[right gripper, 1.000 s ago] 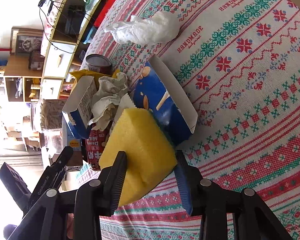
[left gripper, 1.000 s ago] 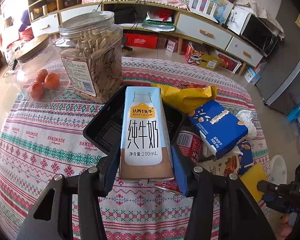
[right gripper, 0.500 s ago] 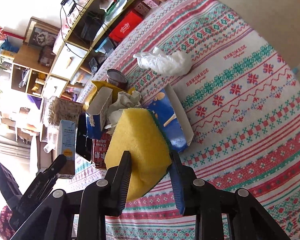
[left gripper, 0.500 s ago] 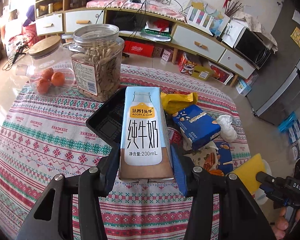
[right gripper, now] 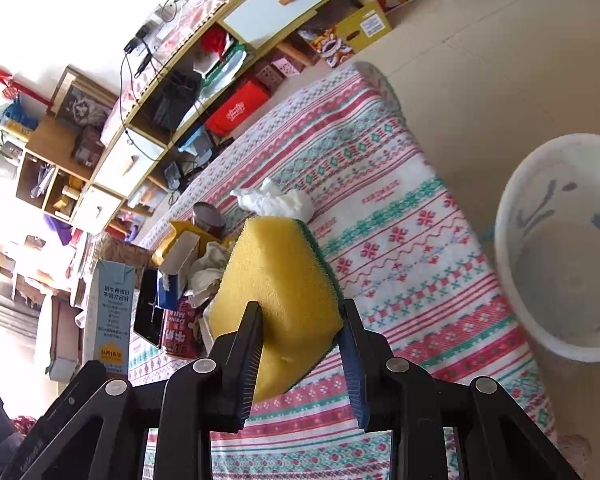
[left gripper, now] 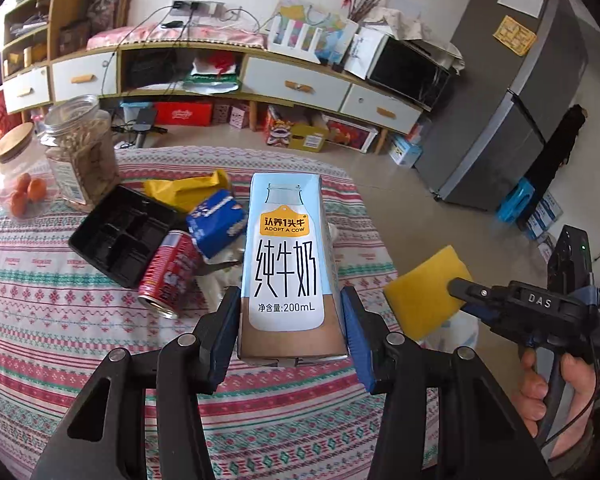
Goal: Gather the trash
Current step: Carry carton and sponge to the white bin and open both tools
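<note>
My left gripper (left gripper: 290, 320) is shut on a pale blue milk carton (left gripper: 286, 264), held upright above the patterned tablecloth (left gripper: 60, 320). My right gripper (right gripper: 302, 326) is shut on a yellow sponge (right gripper: 278, 292) with a green backing, lifted off the table; the same sponge (left gripper: 424, 288) shows at the right of the left wrist view. On the table lie a red can (left gripper: 168, 276), a blue box (left gripper: 216, 224), a yellow bag (left gripper: 188, 192), a black tray (left gripper: 120, 236) and crumpled white tissue (right gripper: 272, 200). A white bin (right gripper: 560, 240) stands on the floor beside the table.
A jar of seeds (left gripper: 84, 156) and a glass jar with oranges (left gripper: 20, 184) stand at the table's far left. A low cabinet (left gripper: 260, 76) lines the wall and a grey fridge (left gripper: 512, 100) stands at the right. A hand (left gripper: 556, 384) grips the right tool.
Both grippers have risen and pulled back from the trash pile, carrying the carton and the sponge. The right gripper has swung toward the table edge, bringing the white bin into view.
</note>
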